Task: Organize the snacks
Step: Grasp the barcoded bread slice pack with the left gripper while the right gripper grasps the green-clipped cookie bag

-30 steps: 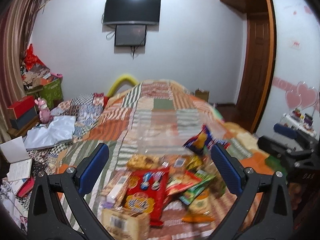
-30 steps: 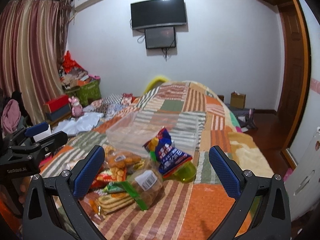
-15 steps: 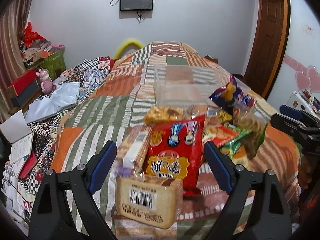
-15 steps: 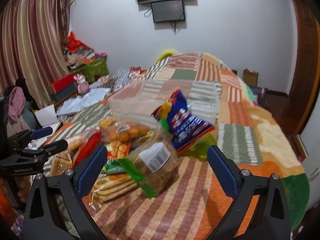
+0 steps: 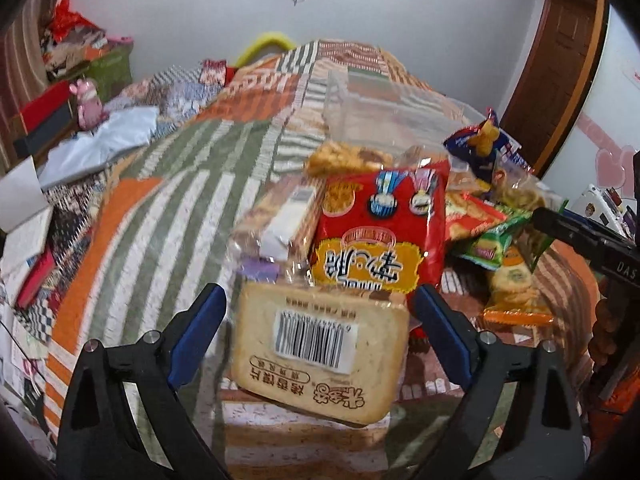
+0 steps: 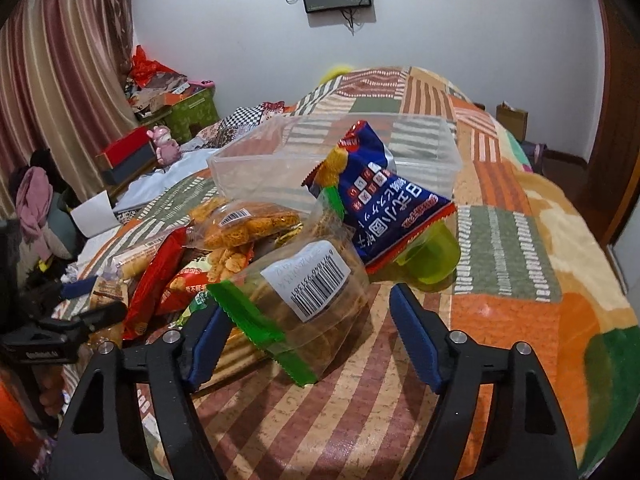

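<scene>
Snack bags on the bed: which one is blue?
The blue snack bag, printed with white letters and red edges. It leans against the clear plastic box and on the green cup; the other packets are red, green or clear.

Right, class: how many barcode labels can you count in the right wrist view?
2: one on the clear cookie bag by the right claw, one on the orange fried-snack pack behind it. Others may be hidden.

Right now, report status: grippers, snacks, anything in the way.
Left gripper open, straddling toast pack. Right gripper open around clear cookie bag. Clear bin empty behind pile; blue packet leans against it.
</scene>
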The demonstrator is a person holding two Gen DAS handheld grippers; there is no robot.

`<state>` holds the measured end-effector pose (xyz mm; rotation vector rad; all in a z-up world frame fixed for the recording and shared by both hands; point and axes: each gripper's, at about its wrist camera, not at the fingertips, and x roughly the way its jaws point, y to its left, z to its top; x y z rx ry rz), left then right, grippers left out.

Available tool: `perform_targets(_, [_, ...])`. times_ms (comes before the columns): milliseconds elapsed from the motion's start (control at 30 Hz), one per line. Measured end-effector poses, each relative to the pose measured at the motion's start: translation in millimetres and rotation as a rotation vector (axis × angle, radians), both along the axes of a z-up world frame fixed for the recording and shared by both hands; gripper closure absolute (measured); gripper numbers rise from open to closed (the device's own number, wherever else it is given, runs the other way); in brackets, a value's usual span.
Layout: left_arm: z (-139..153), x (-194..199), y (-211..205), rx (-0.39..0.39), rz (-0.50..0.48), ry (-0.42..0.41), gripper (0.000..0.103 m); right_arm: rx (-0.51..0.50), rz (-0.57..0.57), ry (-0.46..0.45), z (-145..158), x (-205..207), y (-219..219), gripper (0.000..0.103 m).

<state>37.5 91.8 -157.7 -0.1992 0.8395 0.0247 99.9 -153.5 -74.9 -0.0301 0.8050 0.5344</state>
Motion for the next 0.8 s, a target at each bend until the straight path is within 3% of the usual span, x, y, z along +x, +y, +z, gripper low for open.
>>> perform_targets(133, [-7.2, -0.6, 2.4, -0.041, 0.011, 0.003, 0.008, 0.021, 0.004, 0.007, -0.4, 0.9, -1.7, 0.037])
perform_targets(233, [-10.6, 0.3, 3.8, -0.066, 0.018, 0.012, 0.014, 0.019, 0.008, -0.006, 1.8, -0.7, -1.8, 0.046])
perform_targets(500, [-5.2, -4.6, 1.1, -0.032, 0.04, 0.002, 0.017, 0.005, -0.002, -0.04, 9.4, -2.1, -7.4, 0.058])
perform_targets(733, [11.4, -10.7, 2.8, -0.015, 0.06, -0.04, 0.018, 0.013, -0.03, -0.012, 5.3, 6.0, -13.3, 0.058])
perform_targets(800, [17.5, -10.6, 3.2, -0.011, 0.063, -0.058, 0.021, 0.018, -0.02, 0.005, 3.4, 7.6, -10.6, 0.049])
